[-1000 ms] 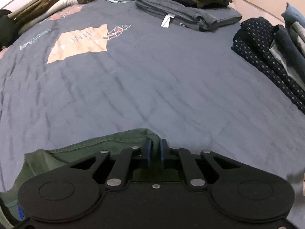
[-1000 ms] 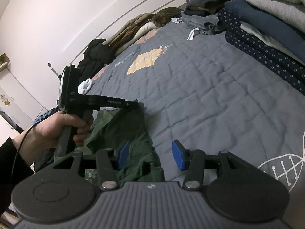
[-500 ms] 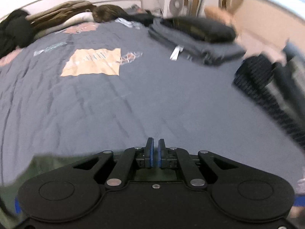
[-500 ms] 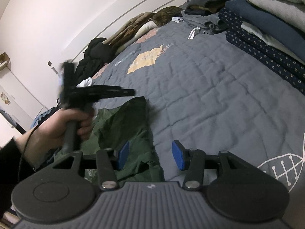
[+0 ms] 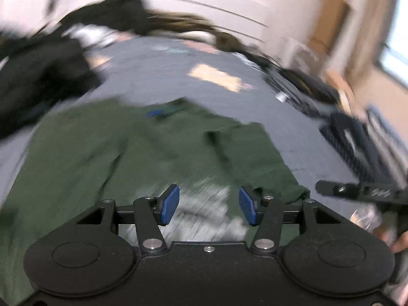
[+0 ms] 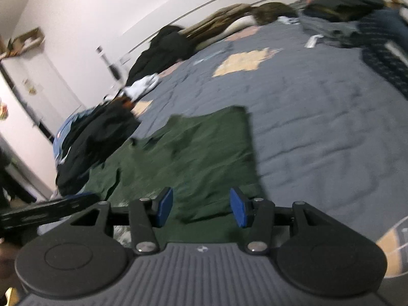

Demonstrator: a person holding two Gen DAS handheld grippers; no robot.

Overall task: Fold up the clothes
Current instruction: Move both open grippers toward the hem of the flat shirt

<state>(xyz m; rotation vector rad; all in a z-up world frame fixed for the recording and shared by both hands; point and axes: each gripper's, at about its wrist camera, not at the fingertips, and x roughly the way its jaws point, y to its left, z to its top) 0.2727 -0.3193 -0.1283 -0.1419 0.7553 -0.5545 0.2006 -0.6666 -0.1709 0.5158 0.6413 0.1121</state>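
A dark green garment (image 5: 158,153) lies spread on the grey bedspread (image 5: 158,76), with a pale print near its close edge. My left gripper (image 5: 208,205) is open and empty just above that close edge. In the right wrist view the same green garment (image 6: 193,158) lies flat, and my right gripper (image 6: 201,207) is open and empty over its near right corner. The left gripper's body shows at the left edge of the right wrist view (image 6: 46,210). Both views are blurred by motion.
A heap of dark clothes (image 6: 102,137) lies left of the green garment. Folded stacks (image 6: 382,51) sit along the bed's right side and a folded grey pile (image 6: 329,23) at the far end. Jackets (image 6: 216,25) lie along the far wall.
My left gripper has opened and let go of the green garment, which now lies spread flat. Both grippers have swung back to the garment's near edge.
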